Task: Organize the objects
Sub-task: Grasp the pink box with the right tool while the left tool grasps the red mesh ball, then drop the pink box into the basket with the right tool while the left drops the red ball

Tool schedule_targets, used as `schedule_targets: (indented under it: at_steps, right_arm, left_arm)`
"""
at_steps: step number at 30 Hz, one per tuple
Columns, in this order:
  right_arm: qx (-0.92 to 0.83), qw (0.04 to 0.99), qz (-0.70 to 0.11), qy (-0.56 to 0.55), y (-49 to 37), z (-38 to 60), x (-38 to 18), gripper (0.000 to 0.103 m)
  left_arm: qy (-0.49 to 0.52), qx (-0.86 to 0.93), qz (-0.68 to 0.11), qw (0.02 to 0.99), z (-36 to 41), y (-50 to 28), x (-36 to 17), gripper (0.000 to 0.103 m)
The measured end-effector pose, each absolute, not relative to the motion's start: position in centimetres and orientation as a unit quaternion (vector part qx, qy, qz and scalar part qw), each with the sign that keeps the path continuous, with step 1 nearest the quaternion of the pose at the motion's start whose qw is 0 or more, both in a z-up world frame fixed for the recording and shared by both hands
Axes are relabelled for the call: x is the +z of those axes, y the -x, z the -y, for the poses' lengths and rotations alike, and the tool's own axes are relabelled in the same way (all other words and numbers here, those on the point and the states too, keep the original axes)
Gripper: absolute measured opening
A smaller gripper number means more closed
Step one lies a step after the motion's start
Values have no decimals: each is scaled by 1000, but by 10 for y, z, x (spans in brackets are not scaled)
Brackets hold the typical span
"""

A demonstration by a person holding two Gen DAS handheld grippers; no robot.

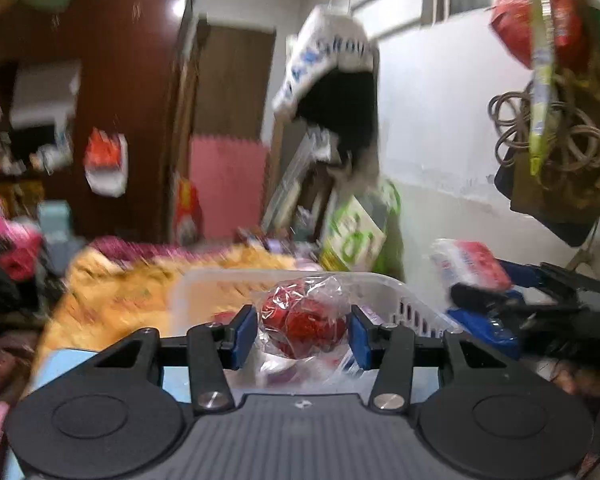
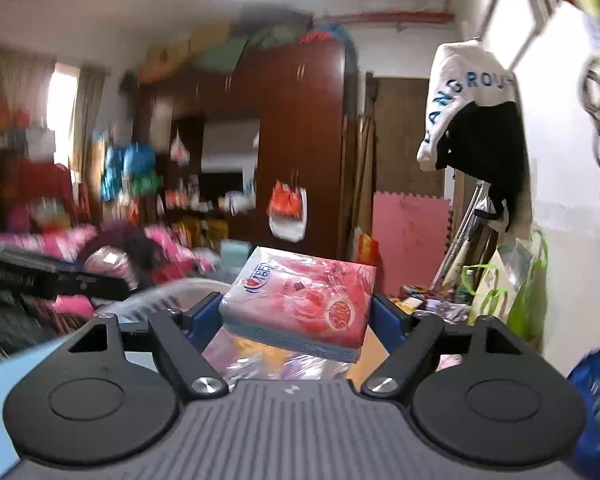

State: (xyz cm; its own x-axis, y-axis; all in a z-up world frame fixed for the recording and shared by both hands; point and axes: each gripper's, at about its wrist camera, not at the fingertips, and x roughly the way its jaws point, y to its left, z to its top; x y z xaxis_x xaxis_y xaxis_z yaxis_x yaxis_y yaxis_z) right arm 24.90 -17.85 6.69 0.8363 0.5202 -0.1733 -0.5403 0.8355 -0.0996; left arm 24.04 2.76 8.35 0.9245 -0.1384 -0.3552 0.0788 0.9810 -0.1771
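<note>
My left gripper (image 1: 302, 330) is shut on a clear plastic packet of red sweets (image 1: 300, 322) and holds it over the near edge of a white plastic basket (image 1: 412, 300). My right gripper (image 2: 298, 314) is shut on a pink pack of tissues (image 2: 300, 300), held in the air above shiny plastic wrapping. The right gripper with the tissue pack (image 1: 472, 266) also shows at the right of the left wrist view, beside the basket. The left gripper's dark body (image 2: 40, 276) shows at the left of the right wrist view.
An orange patterned bedspread (image 1: 120, 284) lies behind the basket. A green and white bag (image 1: 356, 236) leans on the wall. Clothes (image 2: 472, 120) hang above it. A brown wardrobe (image 2: 300, 140) and pink foam mat (image 2: 408, 240) stand at the back. A blue bag (image 2: 596, 400) is at the right.
</note>
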Motion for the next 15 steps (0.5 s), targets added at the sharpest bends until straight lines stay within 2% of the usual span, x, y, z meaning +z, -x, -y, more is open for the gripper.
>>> schedule_targets:
  at_steps: [6, 11, 12, 13, 14, 15]
  right_arm:
    - [261, 950, -117, 121, -295, 163, 62, 80]
    - [272, 943, -144, 126, -297, 167, 52, 80]
    - [274, 943, -140, 125, -291, 169, 50, 81]
    - [272, 945, -130, 129, -287, 169, 50, 81]
    - [268, 946, -120, 136, -285, 169, 49, 87]
    - [258, 949, -109, 145, -281, 168, 50, 100]
  left_arm:
    - [106, -53, -255, 960, -20, -309, 67, 52]
    - [102, -56, -258, 959, -15, -313, 58, 52]
    - [108, -56, -241, 963, -17, -310, 59, 55]
    - [114, -53, -227, 966, -20, -308, 62, 70]
    - [123, -51, -218, 967, -24, -306, 63, 79]
    - [136, -54, -213, 966, -29, -304, 65, 86]
